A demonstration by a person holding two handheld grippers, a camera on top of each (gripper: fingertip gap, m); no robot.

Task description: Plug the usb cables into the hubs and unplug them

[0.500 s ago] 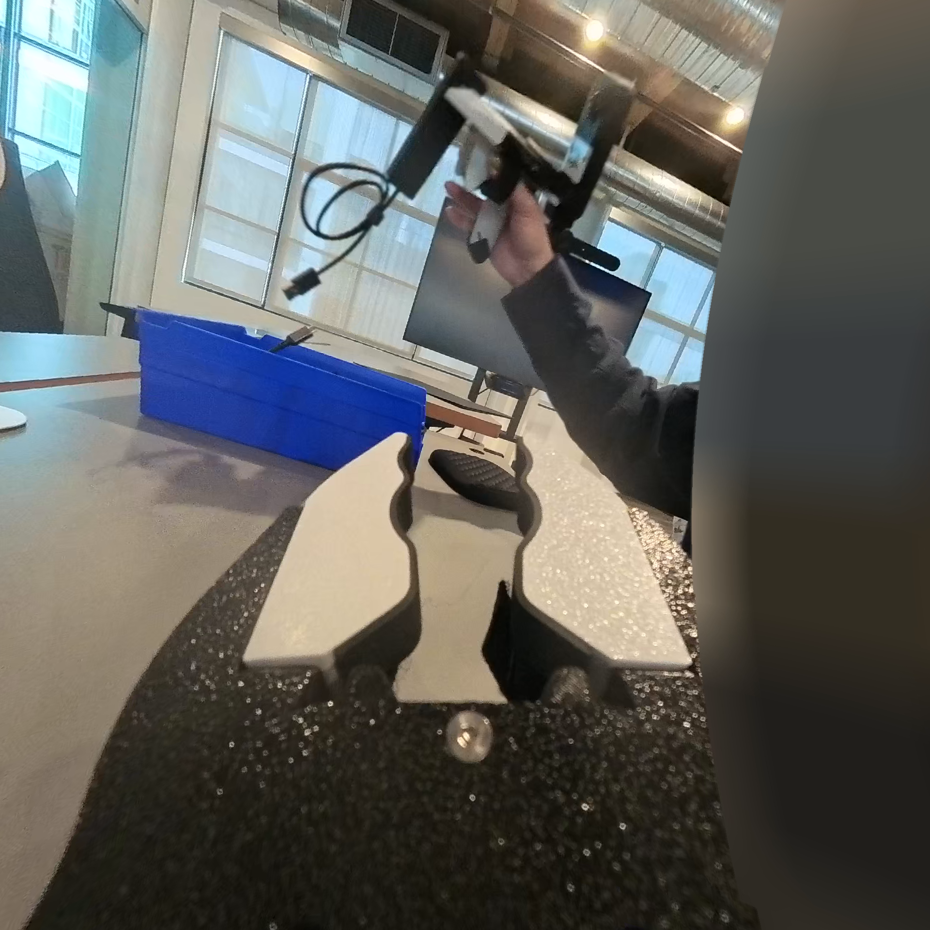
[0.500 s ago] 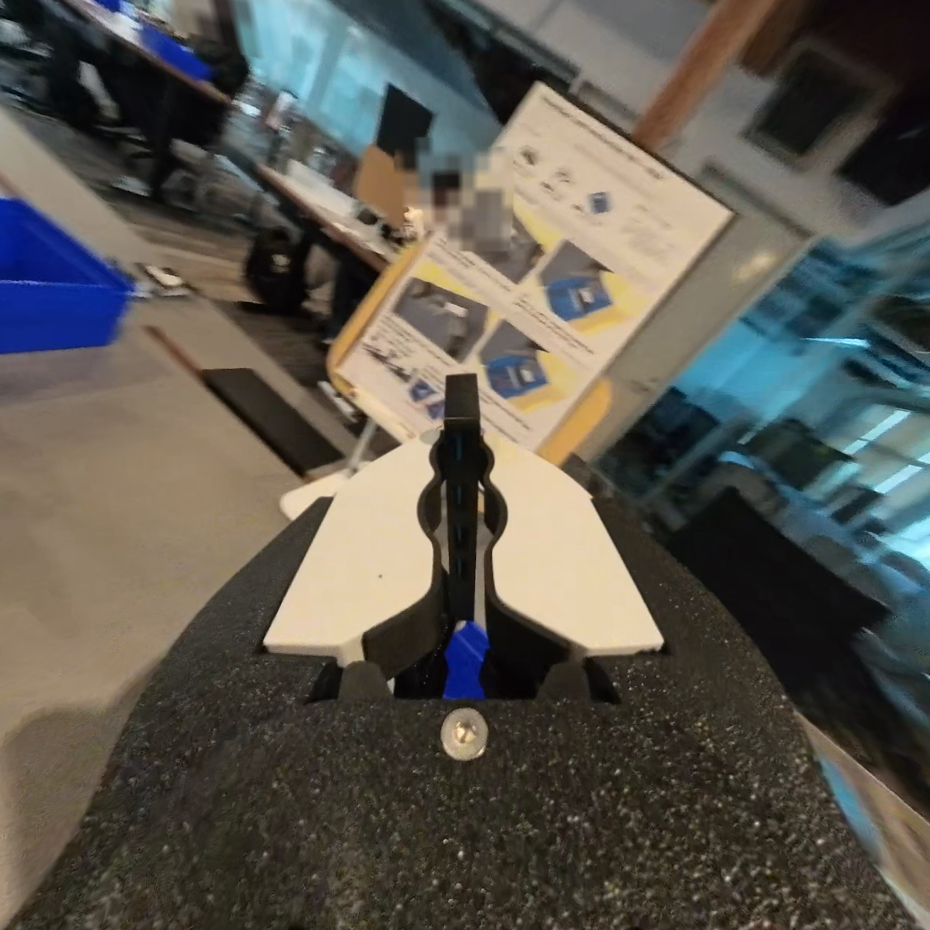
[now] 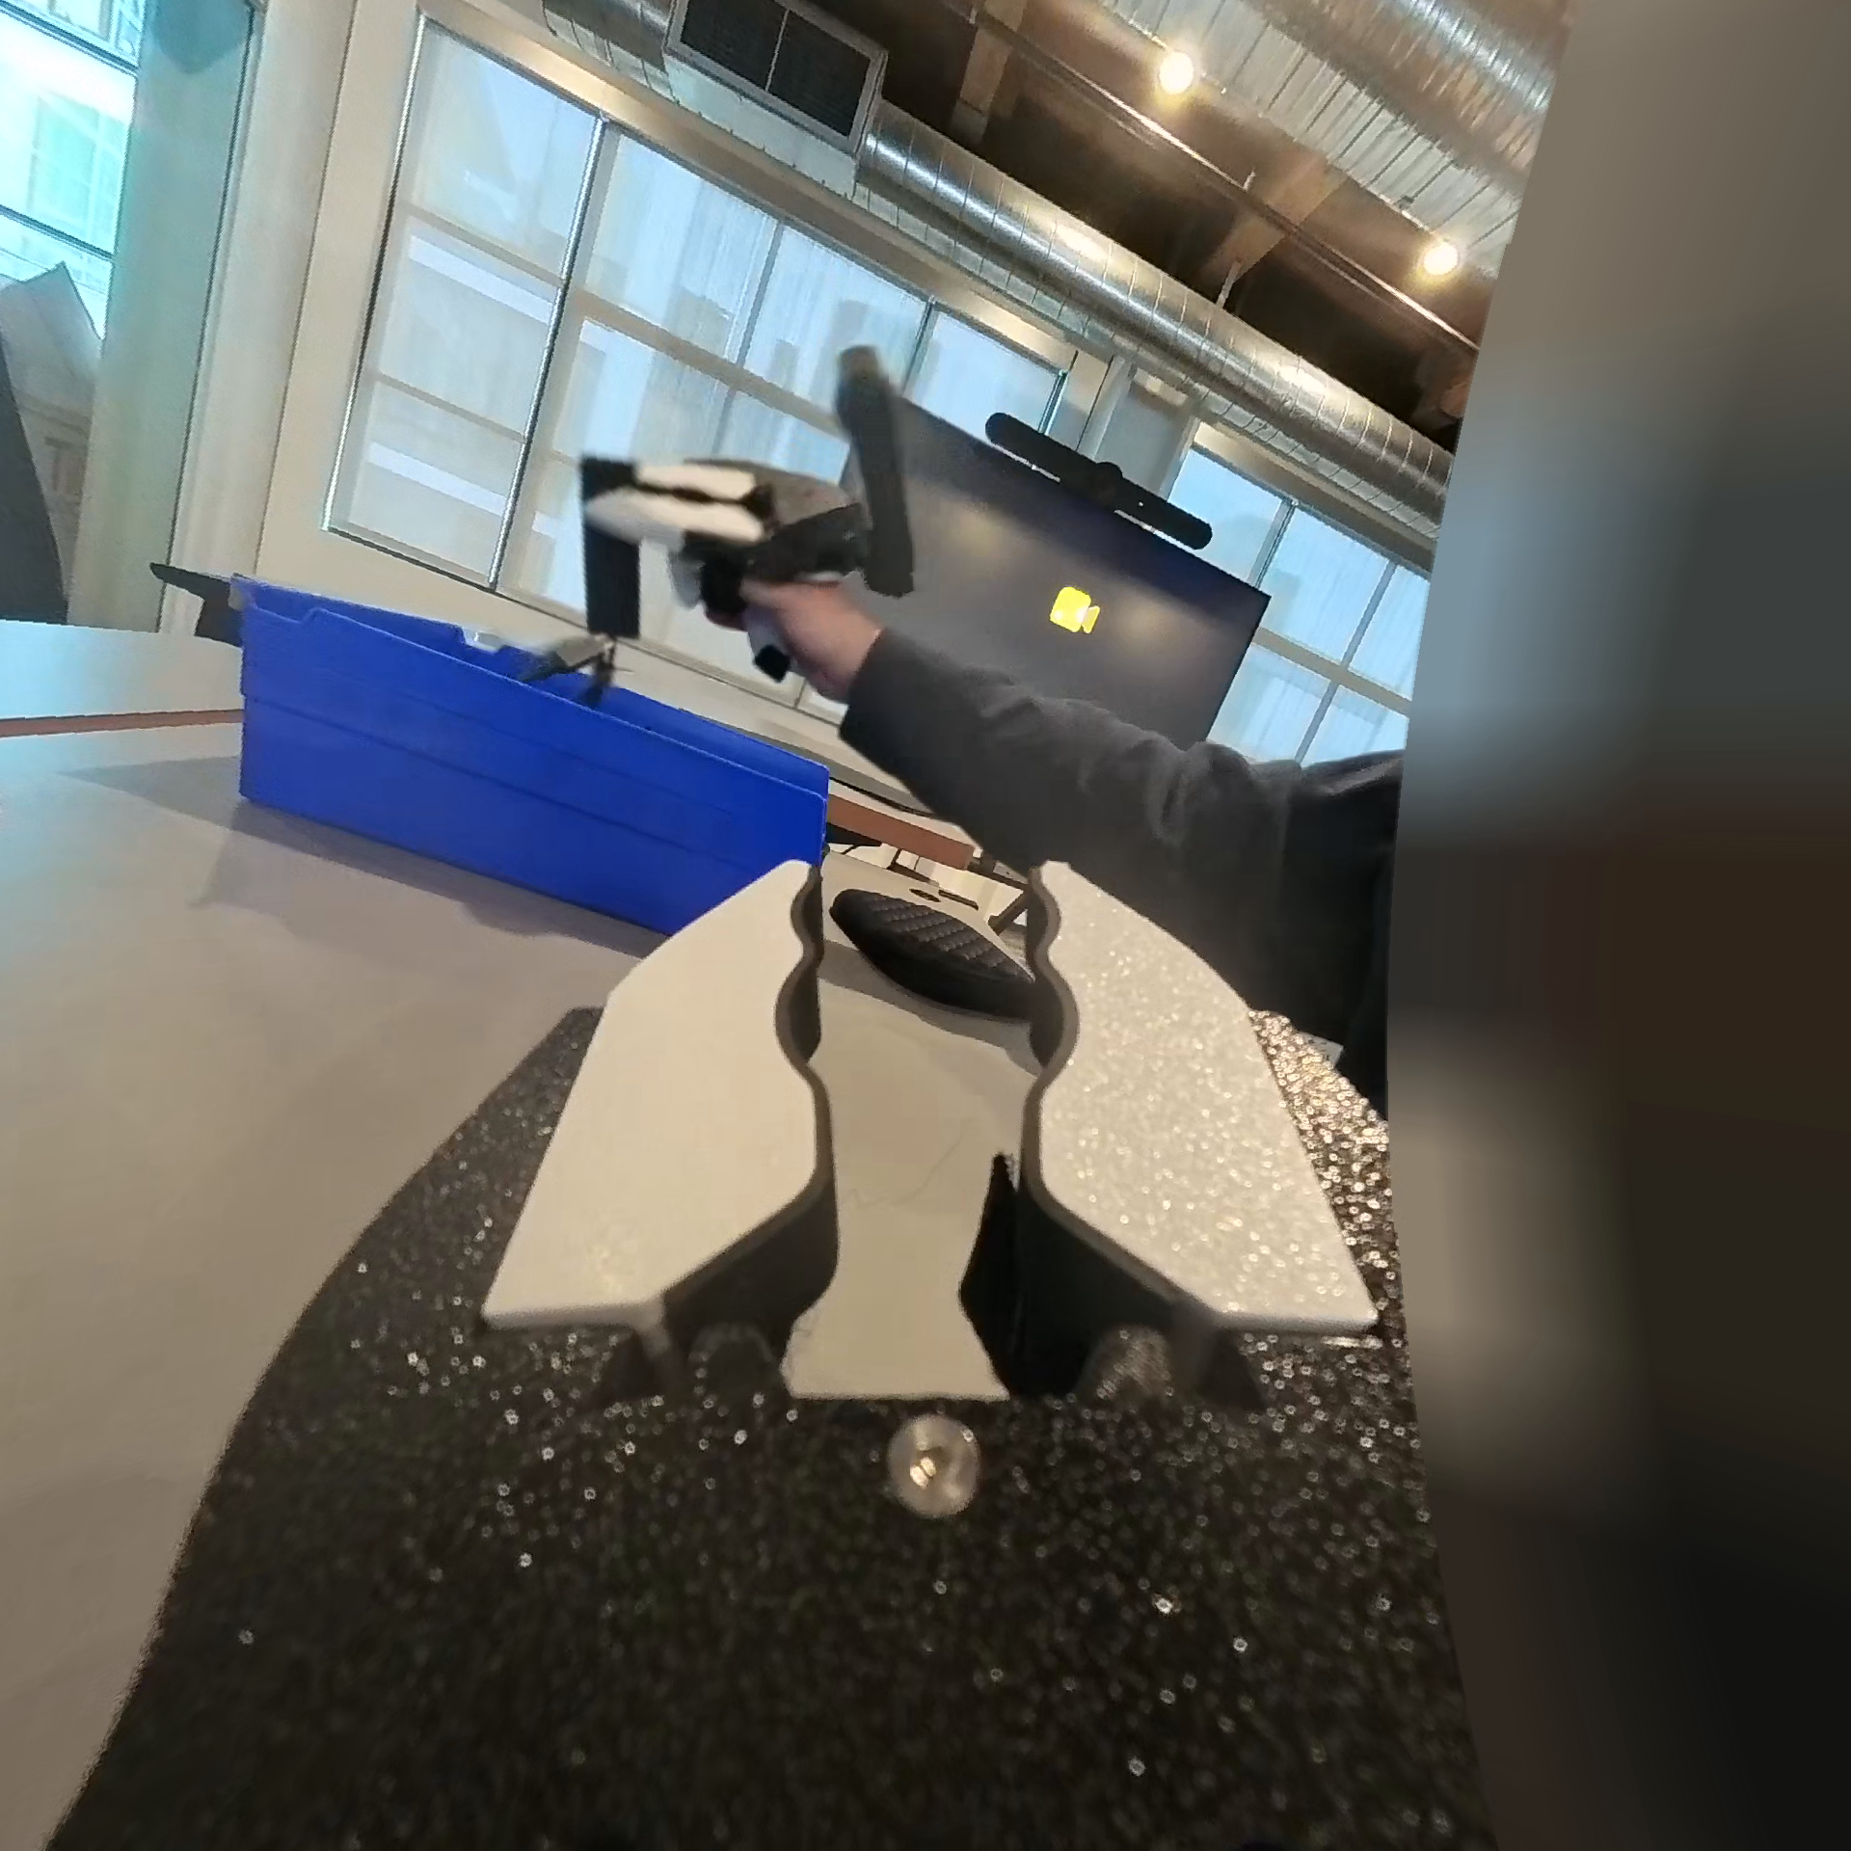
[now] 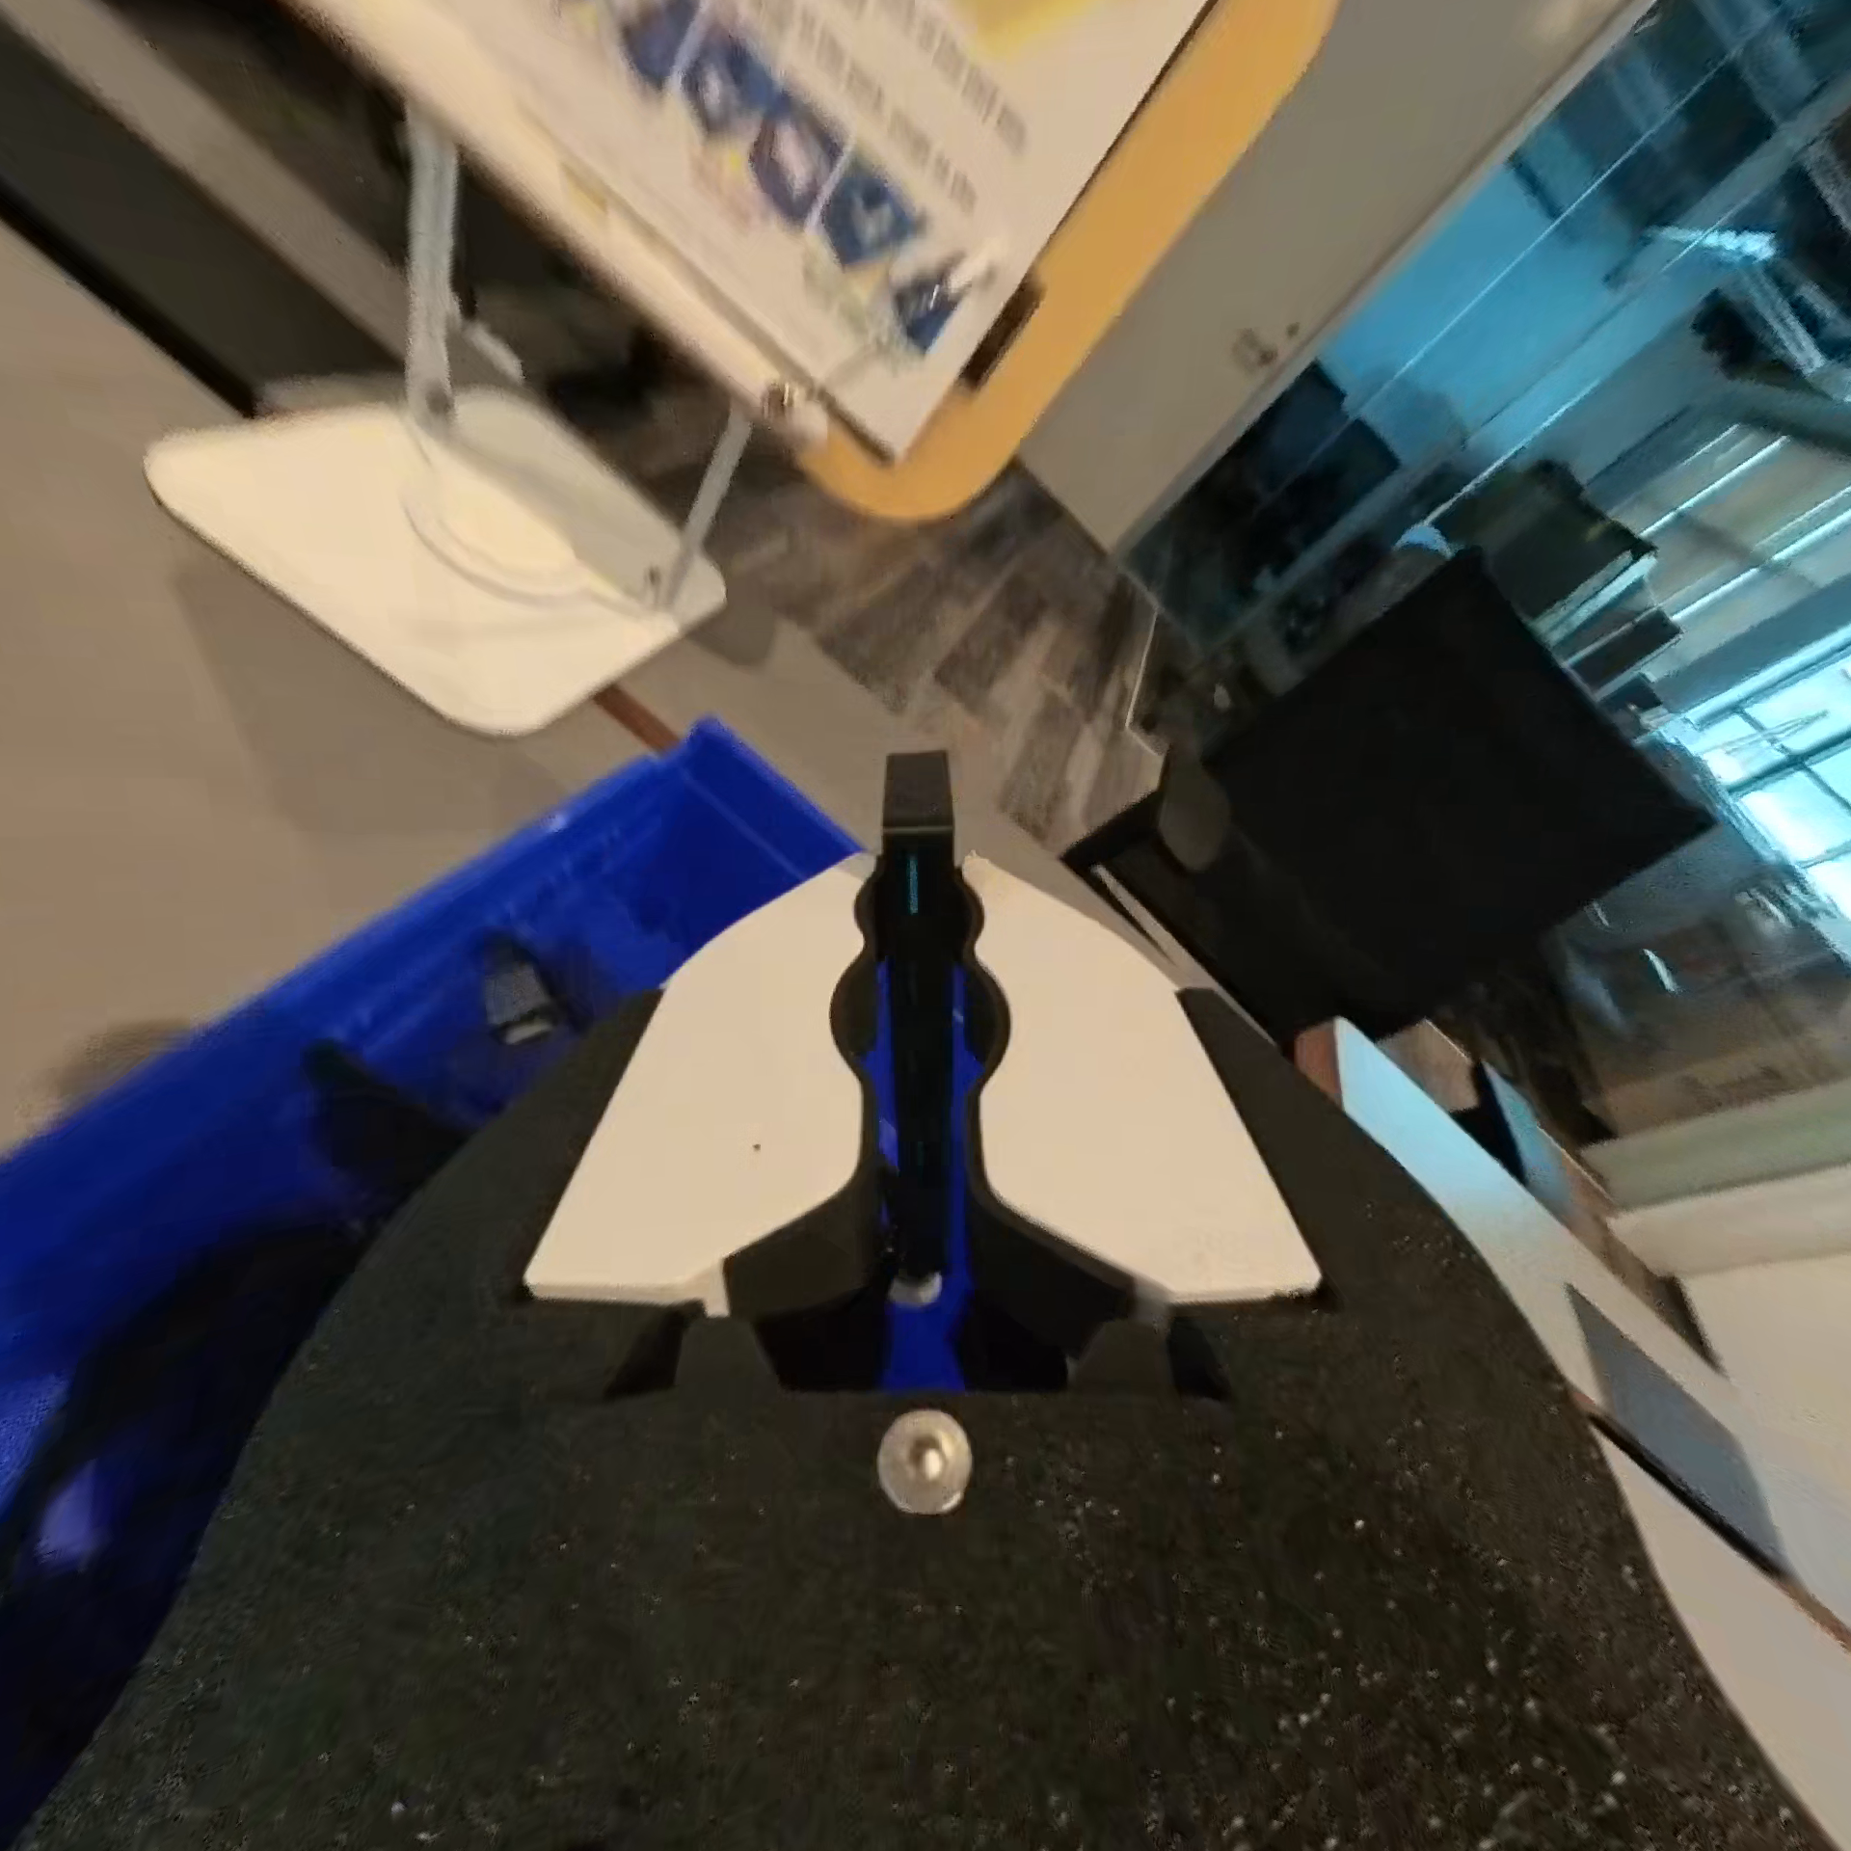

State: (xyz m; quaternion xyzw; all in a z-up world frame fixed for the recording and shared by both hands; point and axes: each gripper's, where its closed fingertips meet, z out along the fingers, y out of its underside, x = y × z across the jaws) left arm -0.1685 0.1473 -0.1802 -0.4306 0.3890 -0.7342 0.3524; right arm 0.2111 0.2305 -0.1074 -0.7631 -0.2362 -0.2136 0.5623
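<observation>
My right gripper point(image 4: 916, 873) is shut on a black usb hub point(image 4: 915, 796), seen edge-on between the white fingers point(image 4: 736, 1102). It tilts down over a blue bin point(image 4: 601, 942). In the left wrist view the right gripper point(image 3: 641, 501), held by a hand, hangs the hub point(image 3: 611, 579) just above the blue bin point(image 3: 521, 791). Thin dark cable ends point(image 3: 586, 663) show at the bin's rim. My left gripper point(image 3: 927, 901) is open and empty, low over the grey table point(image 3: 250, 1052).
A black patterned object point(image 3: 932, 950) lies on the table just beyond my left fingertips. A dark monitor point(image 3: 1082, 611) stands behind. A white stand base point(image 4: 431, 561) carries a picture board point(image 4: 801, 180). A dark blurred surface point(image 3: 1653, 1002) fills the right of the left wrist view.
The right gripper has come down from high up to just above the blue bin and tipped downward with the hub. The dangling cable has dropped to the bin. The left gripper has not moved.
</observation>
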